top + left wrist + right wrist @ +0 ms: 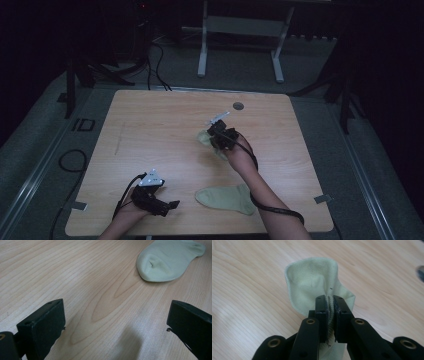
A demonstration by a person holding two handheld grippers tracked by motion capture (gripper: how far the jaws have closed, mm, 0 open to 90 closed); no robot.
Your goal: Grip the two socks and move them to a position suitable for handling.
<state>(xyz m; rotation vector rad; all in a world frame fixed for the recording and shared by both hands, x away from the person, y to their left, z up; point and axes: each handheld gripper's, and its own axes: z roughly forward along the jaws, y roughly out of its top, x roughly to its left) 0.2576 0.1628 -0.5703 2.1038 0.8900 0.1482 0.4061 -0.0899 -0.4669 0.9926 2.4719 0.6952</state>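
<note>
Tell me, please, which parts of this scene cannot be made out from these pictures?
- Right gripper view: the cuff end of the pale green cotton sock pinched in the right tongs is covered by their black jaws.
- High view: this sock is largely behind the right tongs and dim.
- Left gripper view: the flat pale green sock is cut off by the top edge.

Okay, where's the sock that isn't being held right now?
The flat sock lies on the table near its front edge in the high view, between the person's forearms, right of the open left gripper.
</note>
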